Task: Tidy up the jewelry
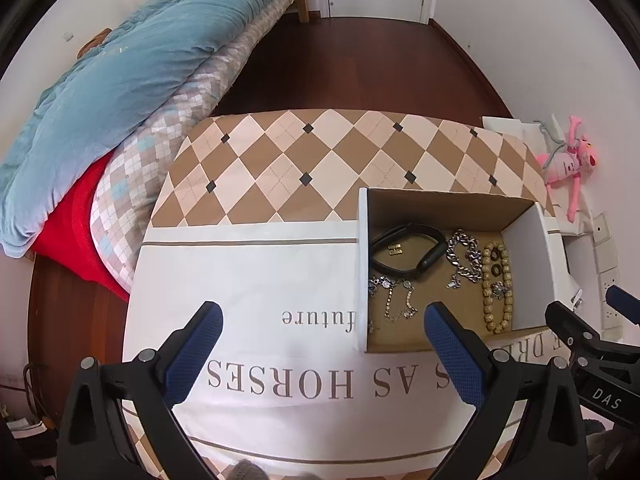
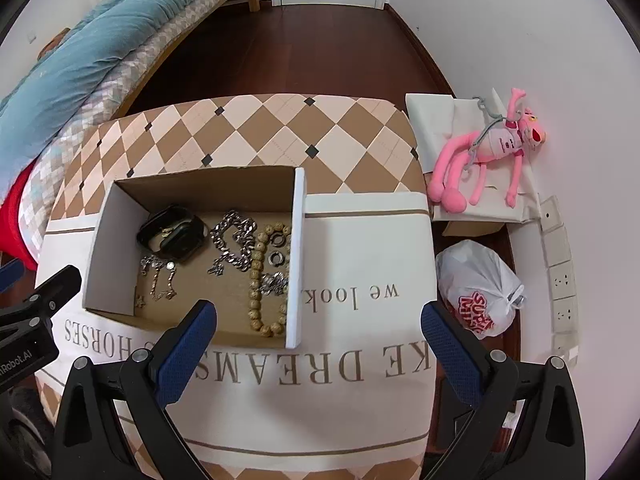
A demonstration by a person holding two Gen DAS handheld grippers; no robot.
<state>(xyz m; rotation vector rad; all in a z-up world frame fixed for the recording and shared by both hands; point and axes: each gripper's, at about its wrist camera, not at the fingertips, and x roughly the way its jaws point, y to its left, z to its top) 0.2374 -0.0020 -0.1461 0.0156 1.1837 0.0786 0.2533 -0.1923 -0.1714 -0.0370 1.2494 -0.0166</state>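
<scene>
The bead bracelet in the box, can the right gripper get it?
Probably yes. The box is open on top, the right gripper hangs open close by, and nothing covers the bead bracelet.

White walls (image 2: 500, 20), dark wood floor (image 1: 340, 68), bed (image 1: 224, 68) under blue quilt (image 1: 120, 64).

Your left gripper (image 1: 322, 322) sits low in the left wrist frame, blue-padded fingers (image 1: 196, 350) spread wide and holding nothing. Your right gripper (image 2: 318, 320) is equally wide and bare, its black body also showing at the lower right edge of that frame.
</scene>
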